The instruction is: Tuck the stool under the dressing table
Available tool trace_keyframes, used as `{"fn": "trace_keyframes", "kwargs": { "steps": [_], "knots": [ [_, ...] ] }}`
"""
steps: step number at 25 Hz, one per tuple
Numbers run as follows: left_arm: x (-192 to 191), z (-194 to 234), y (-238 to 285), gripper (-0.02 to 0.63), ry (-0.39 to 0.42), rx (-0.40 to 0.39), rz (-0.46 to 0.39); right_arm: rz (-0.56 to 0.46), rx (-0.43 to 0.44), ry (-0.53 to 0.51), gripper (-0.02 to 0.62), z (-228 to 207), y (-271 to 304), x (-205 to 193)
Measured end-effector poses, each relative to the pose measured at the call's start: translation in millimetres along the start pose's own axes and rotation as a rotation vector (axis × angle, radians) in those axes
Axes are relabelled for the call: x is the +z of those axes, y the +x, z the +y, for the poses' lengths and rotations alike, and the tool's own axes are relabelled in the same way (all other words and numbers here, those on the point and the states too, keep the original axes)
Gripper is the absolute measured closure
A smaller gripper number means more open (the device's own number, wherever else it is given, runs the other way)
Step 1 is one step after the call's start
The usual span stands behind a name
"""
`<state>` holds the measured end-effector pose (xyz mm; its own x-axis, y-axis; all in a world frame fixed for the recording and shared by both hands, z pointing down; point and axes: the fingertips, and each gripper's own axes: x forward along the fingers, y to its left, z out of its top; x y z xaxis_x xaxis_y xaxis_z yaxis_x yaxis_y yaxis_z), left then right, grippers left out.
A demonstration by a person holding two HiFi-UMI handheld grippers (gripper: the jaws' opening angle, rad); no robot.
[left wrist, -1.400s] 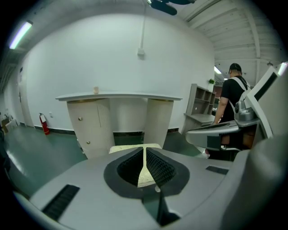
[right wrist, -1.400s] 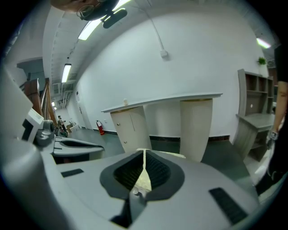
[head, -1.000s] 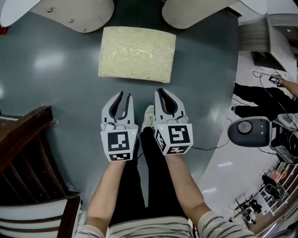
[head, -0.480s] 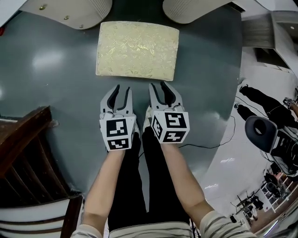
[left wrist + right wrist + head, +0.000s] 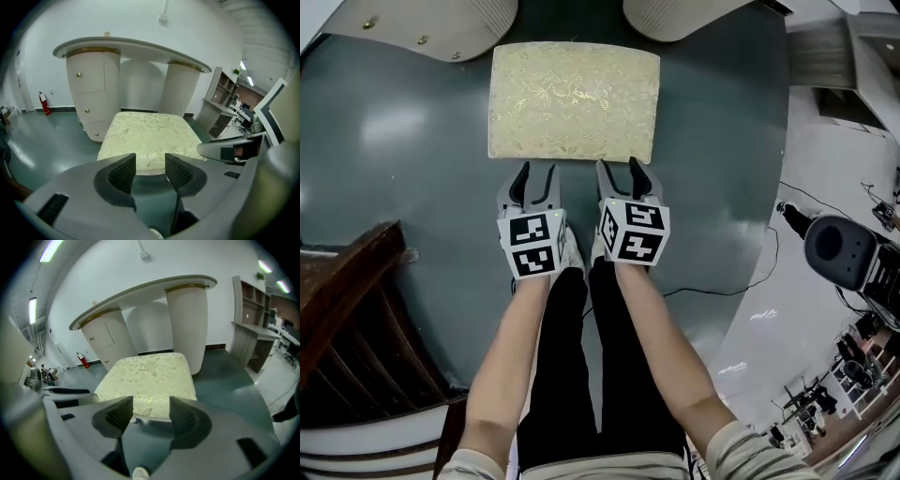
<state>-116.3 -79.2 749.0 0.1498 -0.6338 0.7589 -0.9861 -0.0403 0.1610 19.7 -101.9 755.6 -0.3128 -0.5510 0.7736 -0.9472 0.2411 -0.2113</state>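
The stool has a cream-gold patterned cushion and stands on the grey-green floor in front of the dressing table, whose two rounded cream pedestals frame a gap beyond it. My left gripper and right gripper hover side by side just short of the stool's near edge. Both sets of jaws have just been opening and hold nothing. The left gripper view shows the stool beyond open jaws, the table top above. The right gripper view shows the stool beyond open jaws.
A dark wooden piece of furniture stands at lower left. A black cable runs across the floor to the right, by a round grey device. White floor with cluttered gear lies at right. The person's legs and shoes are below the grippers.
Both grippers have sunk and come closer to the stool's near edge. Their jaws have spread from nearly shut to open.
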Motion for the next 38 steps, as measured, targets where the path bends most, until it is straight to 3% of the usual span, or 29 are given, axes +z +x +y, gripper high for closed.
{"fn": "trace_keyframes", "kwargs": {
  "steps": [12,22,38],
  "knots": [
    [-22,30,40,0.349,0.021,0.061,0.077,0.069,-0.058,0.005,0.285,-14,38,-22],
    [-29,34,55,0.33,0.018,0.061,0.127,0.078,-0.118,-0.025,0.284,-17,48,-27],
    [-30,41,64,0.328,0.022,0.07,0.125,0.067,-0.092,-0.012,0.284,-13,56,-29]
  ]
}}
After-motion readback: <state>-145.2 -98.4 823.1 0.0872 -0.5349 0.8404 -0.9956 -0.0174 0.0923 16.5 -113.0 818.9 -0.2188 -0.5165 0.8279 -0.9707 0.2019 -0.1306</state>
